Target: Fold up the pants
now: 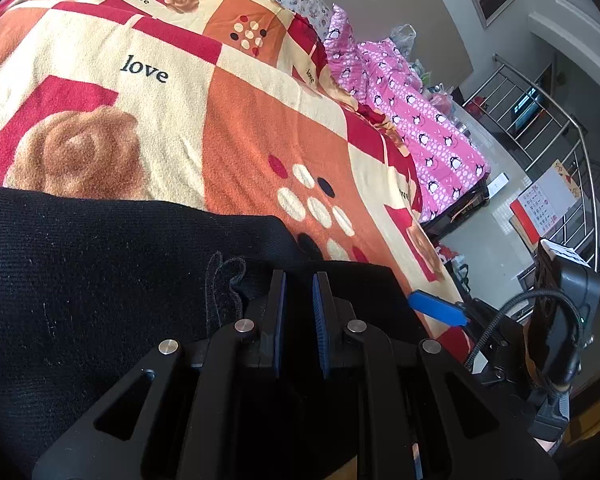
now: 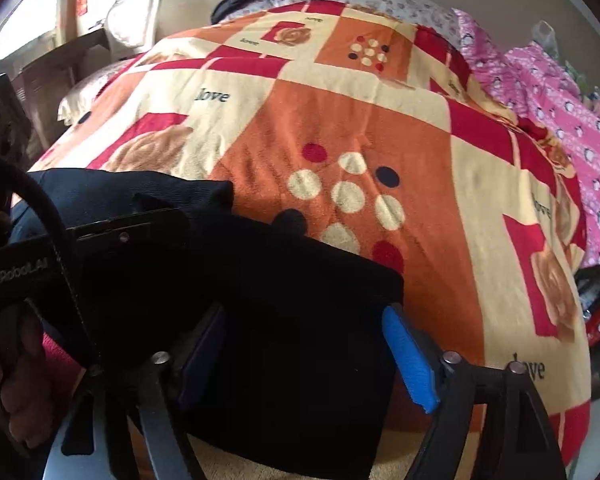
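My black knit pants (image 1: 100,280) lie flat on the orange, red and cream "love" patterned fleece blanket (image 1: 240,128) at its near edge, their near part hidden under both tools. My left gripper (image 1: 299,280) hangs over the dark cloth with blue pads a narrow gap apart, and I cannot tell if any fabric is pinched. My right gripper (image 2: 304,340) stands wide open over a pants corner (image 2: 284,312), left blue pad in shadow, fingers cut off below.

A patchwork "love" blanket (image 1: 228,120) covers the bed, a pink penguin-print quilt (image 1: 424,120) beside it.
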{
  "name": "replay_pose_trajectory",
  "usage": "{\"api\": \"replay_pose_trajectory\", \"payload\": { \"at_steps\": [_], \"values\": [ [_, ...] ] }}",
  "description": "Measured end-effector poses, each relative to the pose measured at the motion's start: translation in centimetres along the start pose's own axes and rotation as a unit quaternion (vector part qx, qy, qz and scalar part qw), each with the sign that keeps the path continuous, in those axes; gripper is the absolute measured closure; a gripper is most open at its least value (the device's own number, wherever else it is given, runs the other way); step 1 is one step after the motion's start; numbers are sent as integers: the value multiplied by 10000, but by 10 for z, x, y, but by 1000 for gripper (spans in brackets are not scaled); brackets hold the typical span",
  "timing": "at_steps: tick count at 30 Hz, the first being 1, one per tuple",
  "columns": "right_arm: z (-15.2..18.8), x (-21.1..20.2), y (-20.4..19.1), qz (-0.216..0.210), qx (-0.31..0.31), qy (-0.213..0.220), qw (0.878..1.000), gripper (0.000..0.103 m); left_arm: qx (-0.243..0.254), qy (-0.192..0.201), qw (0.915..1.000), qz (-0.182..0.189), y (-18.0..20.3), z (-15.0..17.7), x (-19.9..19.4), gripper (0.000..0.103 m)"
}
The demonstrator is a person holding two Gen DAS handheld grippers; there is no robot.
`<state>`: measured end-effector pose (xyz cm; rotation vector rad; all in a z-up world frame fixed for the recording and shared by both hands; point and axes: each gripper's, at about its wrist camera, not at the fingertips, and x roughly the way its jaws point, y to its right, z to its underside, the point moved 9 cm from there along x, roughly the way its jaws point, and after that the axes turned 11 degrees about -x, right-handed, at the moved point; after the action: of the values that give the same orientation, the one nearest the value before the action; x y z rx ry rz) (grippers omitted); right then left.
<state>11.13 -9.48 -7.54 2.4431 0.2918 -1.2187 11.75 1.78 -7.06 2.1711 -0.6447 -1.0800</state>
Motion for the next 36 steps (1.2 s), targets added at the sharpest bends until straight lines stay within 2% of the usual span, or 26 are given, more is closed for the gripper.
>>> {"api": "replay_pose_trajectory", "payload": {
  "at_steps": [4,11,21,36],
  "values": [
    [2,4,6,-114,314,-87,9994,15,-9,0,10000,6,1,0,0,90],
    [4,6,7,-59,531,-139,9985,15,-6,1,10000,6,0,1,0,90],
    [5,4,4,127,500,-126,9986,15,-4,4,10000,7,0,1,0,90],
    [6,3,6,130,506,-136,9985,15,-5,5,10000,12,0,1,0,90]
  ]
}}
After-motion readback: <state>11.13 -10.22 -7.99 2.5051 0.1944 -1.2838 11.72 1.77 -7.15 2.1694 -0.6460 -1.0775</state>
